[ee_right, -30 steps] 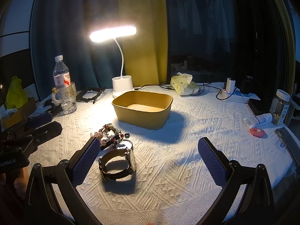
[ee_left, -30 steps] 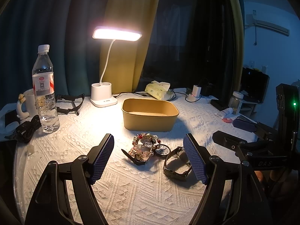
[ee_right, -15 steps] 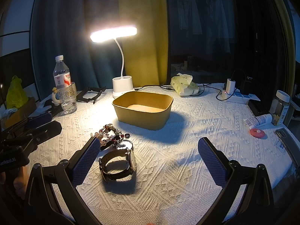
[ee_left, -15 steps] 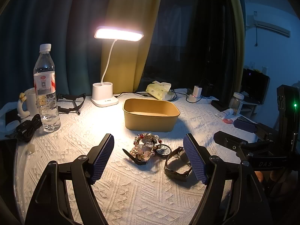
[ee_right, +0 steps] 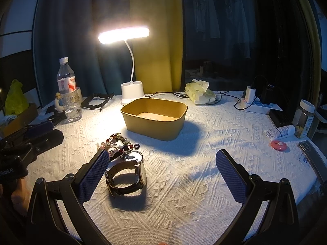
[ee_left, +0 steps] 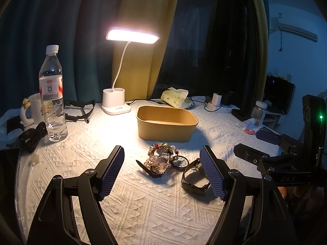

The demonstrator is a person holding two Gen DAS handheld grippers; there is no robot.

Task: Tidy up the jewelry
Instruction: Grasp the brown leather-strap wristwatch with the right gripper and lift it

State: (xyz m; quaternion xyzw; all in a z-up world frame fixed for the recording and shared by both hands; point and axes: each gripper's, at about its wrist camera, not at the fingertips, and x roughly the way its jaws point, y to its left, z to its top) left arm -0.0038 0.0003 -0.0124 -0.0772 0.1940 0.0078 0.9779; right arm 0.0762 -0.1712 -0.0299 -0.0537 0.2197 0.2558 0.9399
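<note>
A pile of beaded bracelets [ee_left: 161, 158] [ee_right: 116, 143] lies on the white tablecloth in front of an empty tan box [ee_left: 166, 123] [ee_right: 154, 118]. A small round watch face [ee_left: 180, 162] [ee_right: 132, 155] lies beside the pile. A dark leather-strap wristwatch [ee_left: 193, 178] [ee_right: 127, 178] stands on its edge nearer to me. My left gripper [ee_left: 162, 172] is open and empty, hovering just short of the pile. My right gripper [ee_right: 163, 176] is open and empty, its left finger beside the wristwatch.
A lit desk lamp [ee_left: 116, 104] stands behind the box. A water bottle [ee_left: 52, 100], a mug [ee_left: 32, 109] and black cables [ee_left: 30, 136] are at the left. A tissue pack [ee_left: 173, 97], charger [ee_right: 248, 96], jar [ee_right: 304, 114], tube [ee_right: 279, 131] and phone [ee_right: 312, 157] are at the right.
The left wrist view has shifted slightly, so the lamp and box sit a little further right. The right gripper and the jewelry have not visibly moved.
</note>
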